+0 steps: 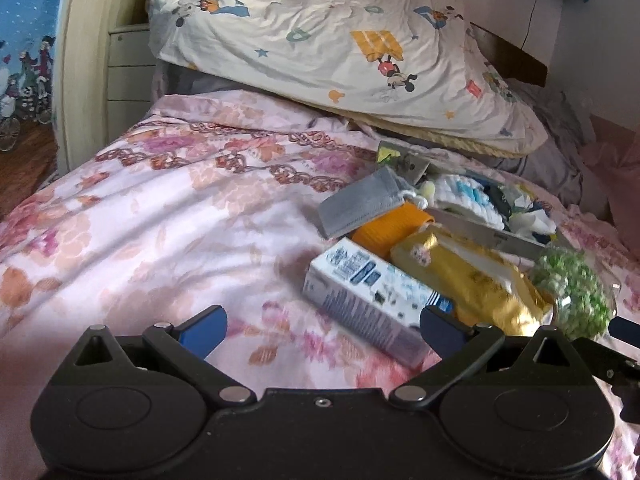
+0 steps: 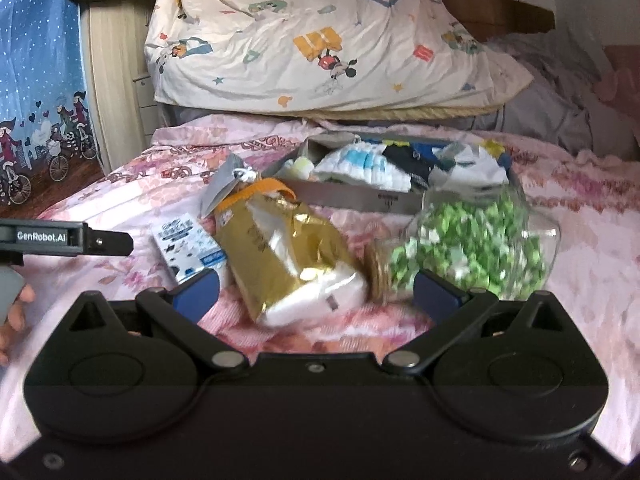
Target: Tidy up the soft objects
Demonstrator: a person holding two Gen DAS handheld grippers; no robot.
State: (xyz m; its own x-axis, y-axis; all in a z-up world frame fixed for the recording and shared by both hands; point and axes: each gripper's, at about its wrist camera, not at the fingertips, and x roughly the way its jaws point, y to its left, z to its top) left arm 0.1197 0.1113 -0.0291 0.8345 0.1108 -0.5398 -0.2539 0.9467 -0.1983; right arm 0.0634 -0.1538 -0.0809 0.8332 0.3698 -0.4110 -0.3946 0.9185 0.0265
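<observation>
Gold foil pack point(image 2: 296, 256) lies on bed point(image 2: 580, 220) dead ahead of right gripper point(image 2: 316, 292), long axis running away, slightly leftward. Both grippers spread, empty; left gripper point(image 1: 320, 326) faces white carton point(image 1: 368, 300). Right nearer.

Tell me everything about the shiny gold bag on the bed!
The shiny gold foil bag is crinkly, with something white showing through a clear part near its lower end. It lies flat and slanted on the pink flowered bedspread. A white and blue printed carton lies close on its left, a clear jar of green and white bits on its right, an orange thing behind. Neither tool touches it.
</observation>
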